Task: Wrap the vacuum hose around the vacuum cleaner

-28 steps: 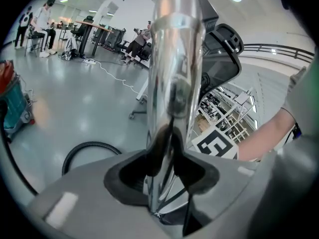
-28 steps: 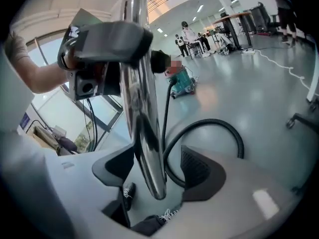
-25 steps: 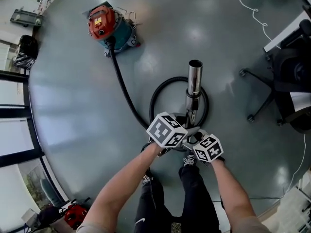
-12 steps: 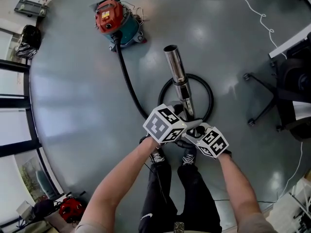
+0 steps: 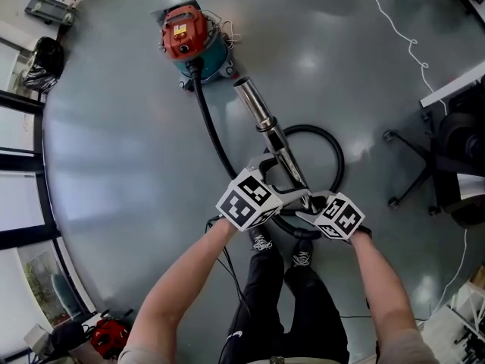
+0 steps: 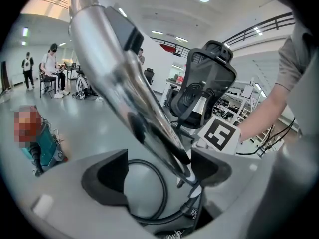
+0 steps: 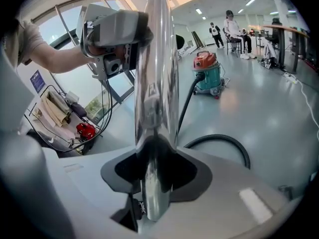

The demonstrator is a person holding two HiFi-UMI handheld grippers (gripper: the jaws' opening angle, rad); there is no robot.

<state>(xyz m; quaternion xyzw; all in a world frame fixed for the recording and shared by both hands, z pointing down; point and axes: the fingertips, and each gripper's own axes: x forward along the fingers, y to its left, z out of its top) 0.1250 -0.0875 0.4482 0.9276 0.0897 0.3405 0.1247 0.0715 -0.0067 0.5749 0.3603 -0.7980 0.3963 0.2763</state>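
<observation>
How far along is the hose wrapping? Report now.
Done: nothing wrapped. The hose lies looped on the floor, none of it around the vacuum cleaner. In hand: the right gripper clamps the metal tube; the left gripper has its jaws apart around it. Left: all the winding.

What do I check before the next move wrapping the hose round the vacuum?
1. Jaws of right gripper shut on wand: ok.
2. Grip of left gripper on wand: not ok, jaws apart.
3. End of hose plugged into vacuum cleaner: ok.
4. Wrap of hose round it: not ok, loop lies on floor.
5. Tip of wand aimed towards vacuum cleaner: ok.
</observation>
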